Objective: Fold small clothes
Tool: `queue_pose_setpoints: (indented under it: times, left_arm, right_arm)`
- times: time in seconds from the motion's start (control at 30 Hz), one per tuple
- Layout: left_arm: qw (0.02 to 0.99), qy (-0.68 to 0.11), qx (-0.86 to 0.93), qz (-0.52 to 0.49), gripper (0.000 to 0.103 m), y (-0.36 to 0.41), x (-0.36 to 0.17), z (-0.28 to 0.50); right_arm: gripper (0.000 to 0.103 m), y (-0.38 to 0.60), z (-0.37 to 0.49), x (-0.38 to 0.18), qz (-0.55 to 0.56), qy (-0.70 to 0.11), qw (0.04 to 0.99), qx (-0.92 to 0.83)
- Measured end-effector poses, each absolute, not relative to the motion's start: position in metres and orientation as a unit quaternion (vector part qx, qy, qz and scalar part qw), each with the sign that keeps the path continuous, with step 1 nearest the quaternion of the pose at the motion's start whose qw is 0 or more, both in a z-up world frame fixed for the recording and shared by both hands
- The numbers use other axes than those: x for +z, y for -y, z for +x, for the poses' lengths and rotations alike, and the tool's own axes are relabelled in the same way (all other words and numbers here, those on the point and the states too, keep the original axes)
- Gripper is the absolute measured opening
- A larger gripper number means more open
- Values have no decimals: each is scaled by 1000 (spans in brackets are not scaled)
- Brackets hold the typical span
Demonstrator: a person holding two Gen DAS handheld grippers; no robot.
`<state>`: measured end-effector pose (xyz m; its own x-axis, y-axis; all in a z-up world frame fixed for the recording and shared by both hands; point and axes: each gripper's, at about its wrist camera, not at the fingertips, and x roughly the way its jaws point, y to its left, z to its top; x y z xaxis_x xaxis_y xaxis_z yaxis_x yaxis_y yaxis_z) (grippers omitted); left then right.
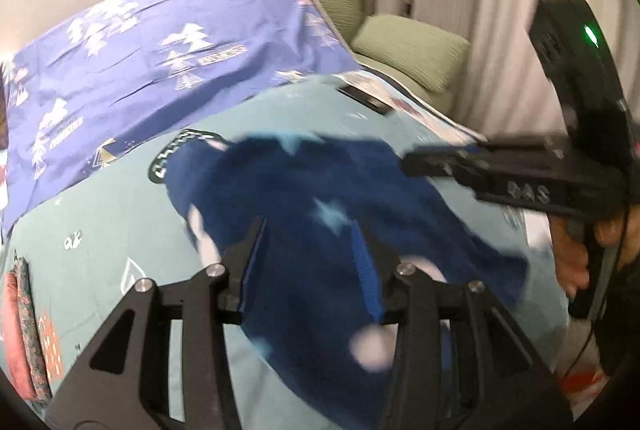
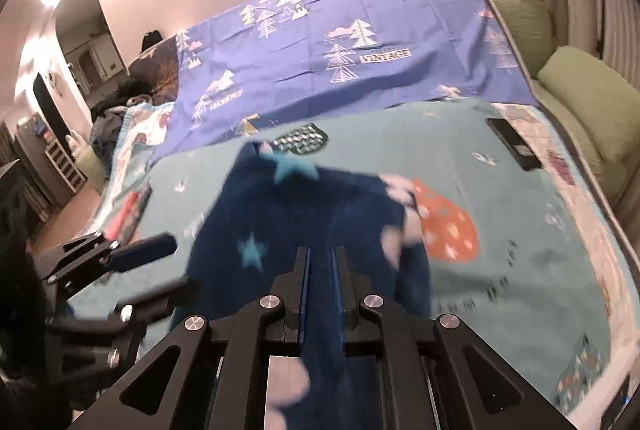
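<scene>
A navy fleece garment (image 1: 320,181) with pale stars and pink spots is lifted off the teal bed cover (image 1: 100,270). It is blurred in both views. My right gripper (image 2: 322,258) is shut on the garment (image 2: 320,205), and the cloth runs back between its jaws. In the left wrist view the right gripper (image 1: 412,163) pinches the garment's right edge, with a person's hand (image 1: 572,262) on its grip. My left gripper (image 1: 310,250) stands open with the navy cloth behind the gap. From the right wrist view the left gripper (image 2: 184,266) is at the garment's left edge, and teal cover shows between its fingers.
A purple sheet (image 2: 320,41) with tree prints covers the far half of the bed. A black flat device (image 2: 512,145) lies on the teal cover (image 2: 520,270) at the far right. Green cushions (image 2: 580,89) sit beyond the right edge. Folded reddish cloth (image 1: 20,330) lies at the left.
</scene>
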<state>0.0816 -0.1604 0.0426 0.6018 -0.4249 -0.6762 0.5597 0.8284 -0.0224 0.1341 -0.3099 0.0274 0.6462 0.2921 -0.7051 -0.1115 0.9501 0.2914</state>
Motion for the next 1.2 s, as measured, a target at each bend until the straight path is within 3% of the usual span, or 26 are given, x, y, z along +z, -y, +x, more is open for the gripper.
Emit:
queue_pose_setpoints:
  times: [0.2,0.33,0.47,0.77,0.87,0.93,1.03,1.2]
  left_arm:
    - [874,-403,-268,30,44,153,21,164]
    - [839,-480,-257,22,37,162,-47,208]
    - [851,-452,-267,33,37,168,-61,200]
    - [866,-430,-249,59,37,168,-38,182]
    - [874,-417,-241,67,50,160,-16,164]
    - [879,-400,-251,58,72,147,-1,146]
    - [889,-384,-245,39,80,121,8,124]
    - [868,-434,-240,-7,81,88,-11,106]
  right_arm:
    - [9,307,203,7,138,-444,877,122]
    - [19,304,250,-61,80,-518,850,57]
    - [19,330,262,-94,160,-530,829,74]
    - [24,322,248,-78,129,-507,849,77]
    - [51,333,227,-52,137,-485,860,79]
    - [78,343,207,-33,140,-458,873,95]
    - [89,362,176,-17,111,-435,887,106]
    - [91,396,142,-48,150,-489,850,130]
